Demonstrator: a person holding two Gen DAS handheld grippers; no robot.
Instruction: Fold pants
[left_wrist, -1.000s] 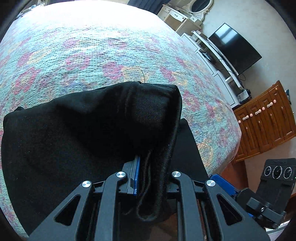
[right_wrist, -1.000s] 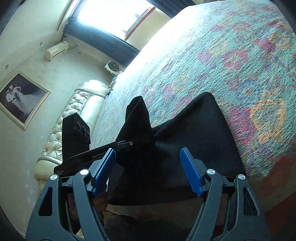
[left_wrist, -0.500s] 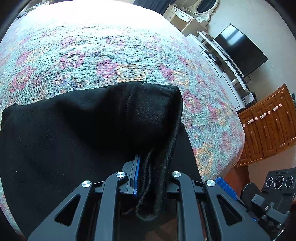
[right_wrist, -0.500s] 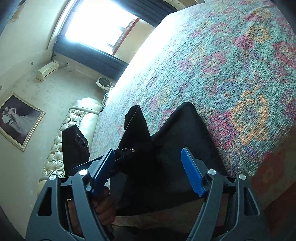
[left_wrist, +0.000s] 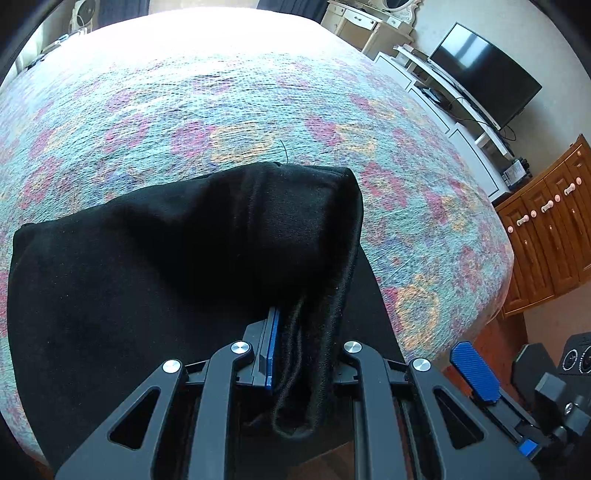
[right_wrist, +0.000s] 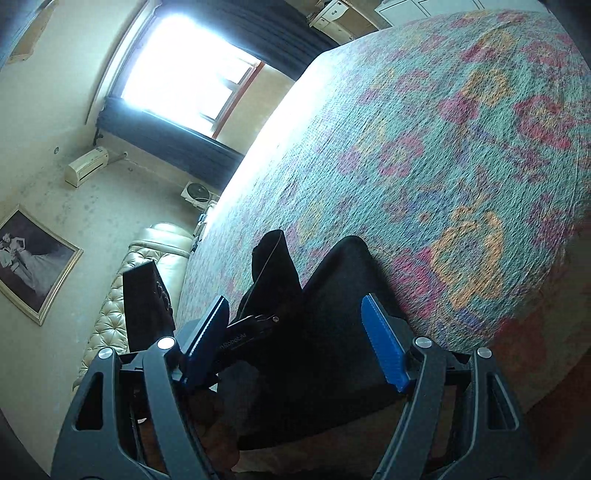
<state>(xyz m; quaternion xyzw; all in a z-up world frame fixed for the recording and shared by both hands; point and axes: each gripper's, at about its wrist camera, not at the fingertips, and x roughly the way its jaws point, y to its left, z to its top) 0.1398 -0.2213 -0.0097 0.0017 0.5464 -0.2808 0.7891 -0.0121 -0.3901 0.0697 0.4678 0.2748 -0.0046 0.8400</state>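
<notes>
Both wrist views close above bedspread, sharing black pants

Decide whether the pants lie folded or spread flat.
Partly folded: the left gripper pinches a raised flap of the pants over a flat layer.

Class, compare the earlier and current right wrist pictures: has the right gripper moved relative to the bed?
Yes. The right gripper, jaws open, has swung: the window and bedspread fill more of its view, and the pants sit lower.
</notes>
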